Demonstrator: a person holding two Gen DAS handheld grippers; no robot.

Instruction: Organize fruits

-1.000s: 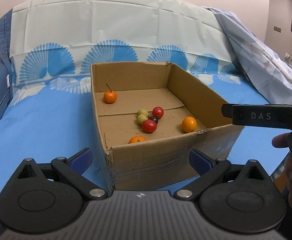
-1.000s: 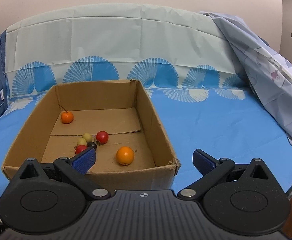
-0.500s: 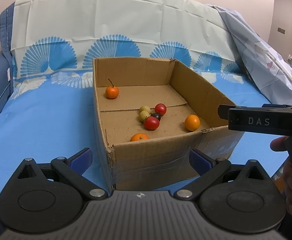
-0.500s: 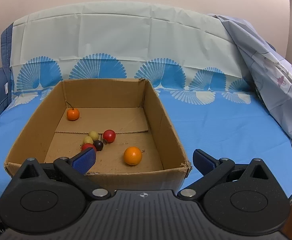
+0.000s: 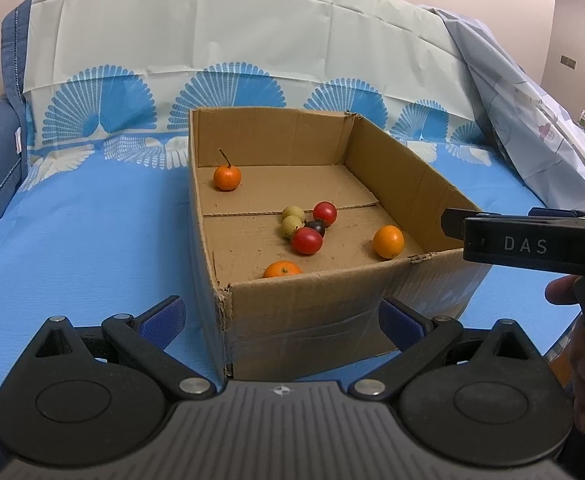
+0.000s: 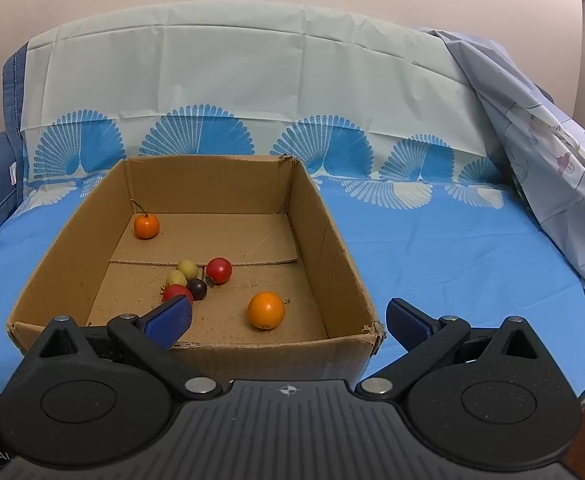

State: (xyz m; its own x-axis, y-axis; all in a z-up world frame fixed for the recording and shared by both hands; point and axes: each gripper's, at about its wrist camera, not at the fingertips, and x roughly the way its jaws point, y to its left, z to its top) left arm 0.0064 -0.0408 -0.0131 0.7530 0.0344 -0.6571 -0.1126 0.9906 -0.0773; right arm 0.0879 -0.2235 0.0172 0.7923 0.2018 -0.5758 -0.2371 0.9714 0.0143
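Cardboard box (image 6: pixel 344 264) on bed (image 6: pixel 432 248); all fruits lie inside: stemmed orange (image 6: pixel 146 227) at 11 o'clock, mixed cluster (image 6: pixel 196 280) at centre, orange (image 6: pixel 266 310) at 5 o'clock; left claw (image 5: pixel 280 316) and right claw (image 6: pixel 288 320) wide open, empty; fits either gathering done or sorting pending.

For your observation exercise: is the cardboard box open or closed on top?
Open. The cardboard box has no lid or flaps over it, so the fruit on its floor, such as the orange, shows from above in both views.
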